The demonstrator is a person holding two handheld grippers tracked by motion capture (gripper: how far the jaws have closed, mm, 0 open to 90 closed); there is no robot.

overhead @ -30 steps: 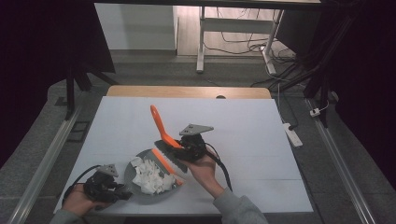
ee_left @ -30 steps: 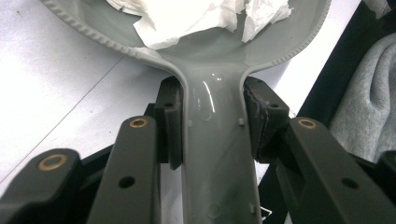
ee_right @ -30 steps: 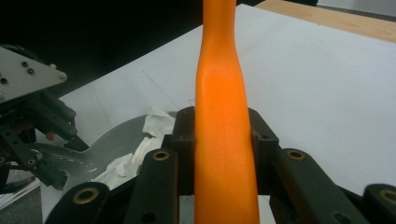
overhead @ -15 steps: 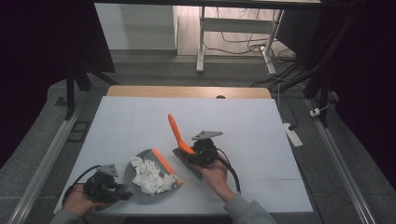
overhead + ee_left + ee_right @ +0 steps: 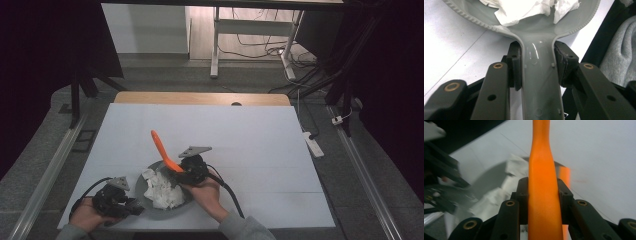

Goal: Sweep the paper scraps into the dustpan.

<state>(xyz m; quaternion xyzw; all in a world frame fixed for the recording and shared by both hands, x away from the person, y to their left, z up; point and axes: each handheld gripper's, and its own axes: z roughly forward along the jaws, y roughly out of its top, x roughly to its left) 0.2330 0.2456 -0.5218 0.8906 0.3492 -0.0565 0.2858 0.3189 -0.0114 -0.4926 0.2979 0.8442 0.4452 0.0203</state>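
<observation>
The grey dustpan (image 5: pixel 165 197) holding crumpled white paper (image 5: pixel 162 189) is sitting at the near-left of the bench (image 5: pixel 250 135); your left gripper (image 5: pixel 537 66) is clamping its handle, your right gripper (image 5: pixel 542 192) is gripping an orange brush handle (image 5: pixel 162 149) over it.

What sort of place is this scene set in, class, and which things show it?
Probably a lab or workshop set up for recording, not a home: a white-covered table on grey carpet, floor rails on both sides, and loose cables by a bare desk frame behind.
</observation>
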